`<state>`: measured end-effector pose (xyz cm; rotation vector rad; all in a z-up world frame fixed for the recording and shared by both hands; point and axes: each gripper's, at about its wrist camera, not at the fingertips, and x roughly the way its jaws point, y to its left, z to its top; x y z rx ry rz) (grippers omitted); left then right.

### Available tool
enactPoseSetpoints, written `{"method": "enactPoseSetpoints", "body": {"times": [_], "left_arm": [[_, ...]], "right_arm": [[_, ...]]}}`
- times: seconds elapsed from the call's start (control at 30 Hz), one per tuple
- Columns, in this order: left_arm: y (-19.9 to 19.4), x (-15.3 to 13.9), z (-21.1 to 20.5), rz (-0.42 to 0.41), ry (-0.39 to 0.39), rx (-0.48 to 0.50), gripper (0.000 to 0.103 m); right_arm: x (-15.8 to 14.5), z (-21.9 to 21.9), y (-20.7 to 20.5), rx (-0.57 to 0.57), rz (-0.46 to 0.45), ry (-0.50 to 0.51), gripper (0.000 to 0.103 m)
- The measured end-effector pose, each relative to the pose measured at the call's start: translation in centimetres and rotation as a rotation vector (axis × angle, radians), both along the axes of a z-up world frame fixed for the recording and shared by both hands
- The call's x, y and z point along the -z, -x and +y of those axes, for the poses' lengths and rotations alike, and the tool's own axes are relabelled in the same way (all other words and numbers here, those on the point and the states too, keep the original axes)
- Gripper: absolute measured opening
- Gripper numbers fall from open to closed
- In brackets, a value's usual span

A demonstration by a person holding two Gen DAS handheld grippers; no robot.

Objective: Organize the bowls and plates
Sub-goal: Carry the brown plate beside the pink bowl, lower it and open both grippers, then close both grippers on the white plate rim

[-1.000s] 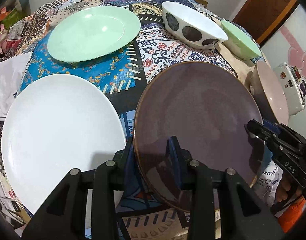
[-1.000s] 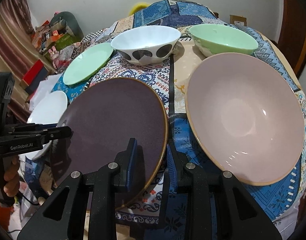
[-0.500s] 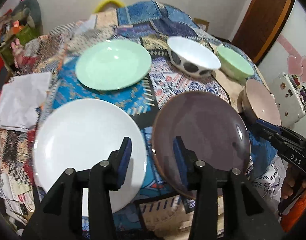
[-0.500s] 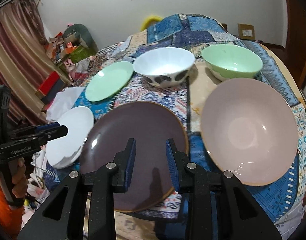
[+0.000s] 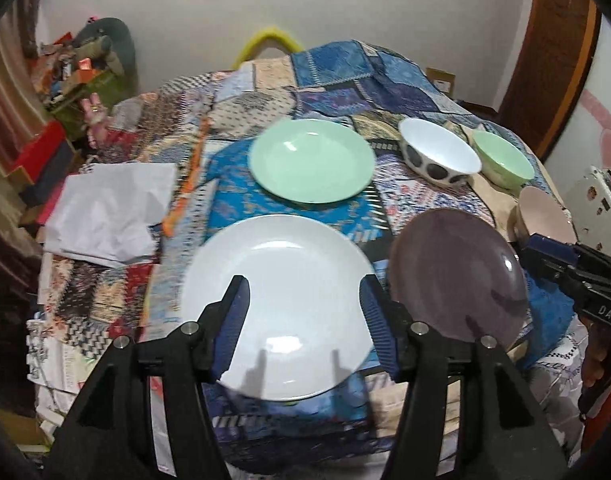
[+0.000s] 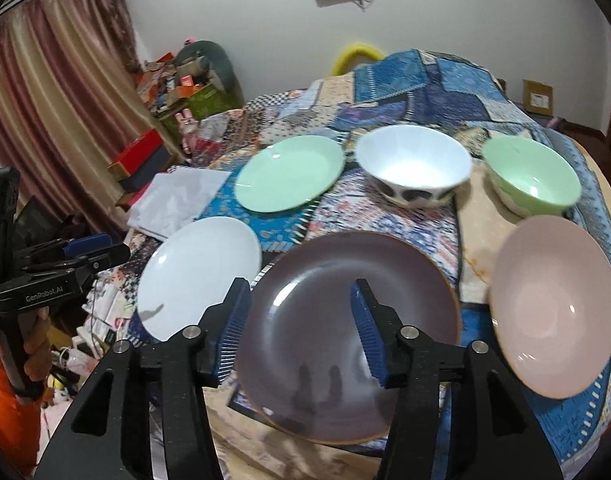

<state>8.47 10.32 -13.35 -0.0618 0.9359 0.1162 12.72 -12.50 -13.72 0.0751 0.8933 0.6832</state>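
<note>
Both grippers had pulled up and back from the dark purple plate (image 6: 347, 320) since a second earlier; then each clamped its near rim, left one on the left edge, right one on the right edge. Plate now lay flat on the counter (image 5: 329, 76), released. Views were wider than before, with more wall and room visible.

Left gripper (image 5: 305, 324): jaws had just been opening, stood apart, nothing between them; the white plate (image 5: 277, 320) showed below the gap. Right gripper (image 6: 299, 330): jaws had just been opening too, apart, empty, hovering over the purple plate without touching it.

Purple plate: round, shallow, glossy, thin tan rim, at the counter's near edge. White plate lay just beside it on the left. Mint green plate (image 5: 311, 160) sat behind the white one. Far row: white bowl with dark spots (image 6: 413, 164), then green bowl (image 6: 531, 176) to its right. Pink bowl (image 6: 553, 316) stood right of the purple plate, near the edge.

Patchwork cloth covered the counter. White paper (image 5: 113, 212) lay at its left side. Slight motion blur in both views.
</note>
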Motion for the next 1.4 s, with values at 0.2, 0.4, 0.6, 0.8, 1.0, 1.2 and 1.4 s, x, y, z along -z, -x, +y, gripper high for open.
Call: {"method": "enactPoseSetpoints", "body": {"times": [0.2, 0.4, 0.6, 0.8, 1.0, 1.2, 1.4], "left_arm": [[1.6, 0.0, 2.8, 0.013, -0.029, -0.066, 0.057], [2.2, 1.4, 5.3, 0.049, -0.027, -0.119, 0.058], [1.8, 4.4, 7.8, 0.115, 0.021, -0.166, 0.058], [1.4, 7.4, 9.8, 0.166, 0.077, -0.186, 0.058], [0.8, 8.8, 10.7, 0.175, 0.116, -0.179, 0.057], [0.2, 9.6, 10.7, 0.178, 0.149, -0.155, 0.049], [-0.4, 10.5, 10.7, 0.190, 0.196, -0.139, 0.039]], "right_arm": [[0.0, 2.5, 0.0, -0.064, 0.000, 0.000, 0.054], [0.6, 5.2, -0.6, -0.125, 0.016, 0.019, 0.056], [1.5, 7.7, -1.6, -0.178, 0.030, 0.064, 0.056], [3.0, 10.0, -2.9, -0.227, 0.056, 0.119, 0.056], [4.8, 11.9, -4.4, -0.260, 0.111, 0.160, 0.056], [6.3, 13.1, -5.3, -0.295, 0.159, 0.206, 0.046], [7.5, 13.8, -6.1, -0.308, 0.196, 0.243, 0.031]]}}
